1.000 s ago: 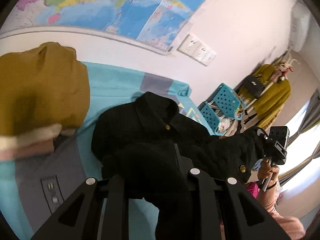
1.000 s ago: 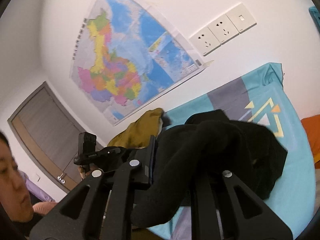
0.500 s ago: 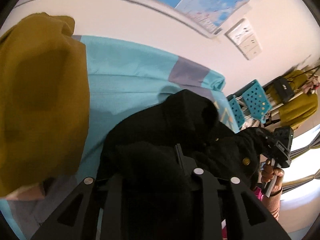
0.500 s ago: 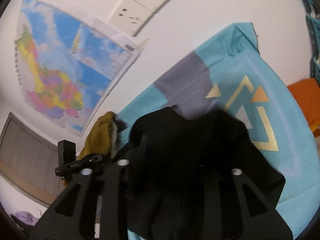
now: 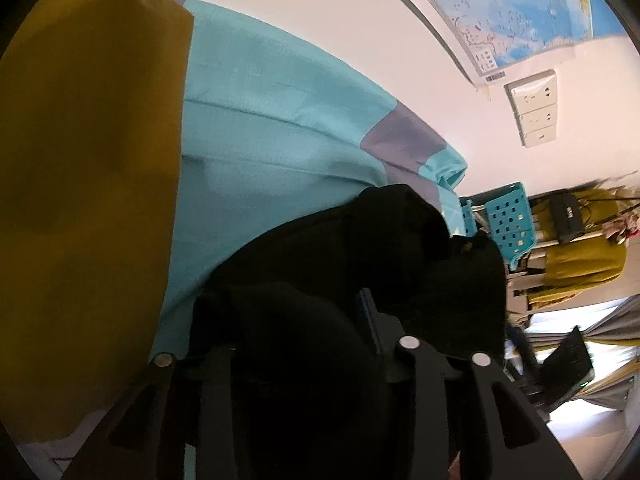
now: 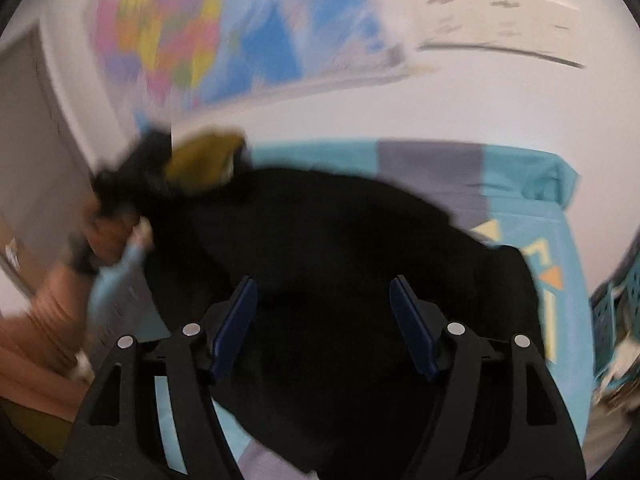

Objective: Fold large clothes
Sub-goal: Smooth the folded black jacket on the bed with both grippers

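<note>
A black jacket (image 5: 360, 256) lies bunched on the teal bedsheet (image 5: 280, 120). My left gripper (image 5: 320, 320) points down into it. Its jaws are opening, and black cloth slumps between them and covers the left finger. Only the right pad's blue edge (image 5: 368, 316) shows. In the blurred right wrist view my right gripper (image 6: 324, 304) hangs over the jacket (image 6: 320, 232). Its jaws are opening wide and both blue pads (image 6: 236, 320) stand clear of the cloth. A hand (image 6: 108, 236) holds the left gripper (image 6: 124, 176) at the jacket's far left end.
A mustard garment (image 5: 80, 200) lies on the bed, close on the left. A wall map (image 5: 520, 20) and sockets (image 5: 534, 108) are behind the bed. Teal crates (image 5: 508, 224) and hanging mustard clothes (image 5: 580, 268) stand past the bed's right end.
Both grippers came down toward the bed with the jacket. The right jaws spread wide and let the cloth go. The left view rolled, and the mustard garment now fills its left side.
</note>
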{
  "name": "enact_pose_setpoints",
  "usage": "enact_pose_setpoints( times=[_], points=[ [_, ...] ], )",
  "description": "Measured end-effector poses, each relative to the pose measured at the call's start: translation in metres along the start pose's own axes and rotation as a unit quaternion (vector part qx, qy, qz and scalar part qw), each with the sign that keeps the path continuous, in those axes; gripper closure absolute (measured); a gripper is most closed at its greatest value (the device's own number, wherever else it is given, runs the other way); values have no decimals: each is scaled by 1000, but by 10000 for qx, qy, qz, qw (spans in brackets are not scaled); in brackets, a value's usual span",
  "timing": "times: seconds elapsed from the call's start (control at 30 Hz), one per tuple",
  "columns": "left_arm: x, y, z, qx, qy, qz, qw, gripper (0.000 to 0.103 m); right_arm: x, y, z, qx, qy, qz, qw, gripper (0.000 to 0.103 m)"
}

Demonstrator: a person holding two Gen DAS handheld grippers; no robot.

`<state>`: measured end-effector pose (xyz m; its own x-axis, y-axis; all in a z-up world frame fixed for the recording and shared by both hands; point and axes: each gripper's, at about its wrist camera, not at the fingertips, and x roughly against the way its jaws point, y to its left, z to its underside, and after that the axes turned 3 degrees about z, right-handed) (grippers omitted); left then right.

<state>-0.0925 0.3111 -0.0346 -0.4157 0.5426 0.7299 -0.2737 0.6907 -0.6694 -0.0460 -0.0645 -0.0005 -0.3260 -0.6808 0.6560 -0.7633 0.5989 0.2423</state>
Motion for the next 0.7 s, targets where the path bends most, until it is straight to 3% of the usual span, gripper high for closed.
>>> enact_pose_setpoints(
  times=[0.13,0.27,0.43,0.57,0.63,0.7],
  points=[
    [15,1,8,69,-147,190,9997,48,-49,19,-2,502,425,340,9973,40],
    [43,-3,26,-50,-482,293,9984,40,-81,15,-4,649,700,704,9929,83],
    [74,-20,58,-862,-1037,372,9902,31,-92,1,-6,358,678,746,9943,86],
    [59,-51,94,-2095,-886,16,9738,31,-92,-6,-7,106,643,649,9958,83],
    [44,-60,100,-2377,-782,-220,9679,30,-82,-7,-8,8,512,651,9966,80],
    [21,-65,98,-2440,-581,-530,9666,30,-63,-9,-9,-116,273,525,9982,65]
  ],
)
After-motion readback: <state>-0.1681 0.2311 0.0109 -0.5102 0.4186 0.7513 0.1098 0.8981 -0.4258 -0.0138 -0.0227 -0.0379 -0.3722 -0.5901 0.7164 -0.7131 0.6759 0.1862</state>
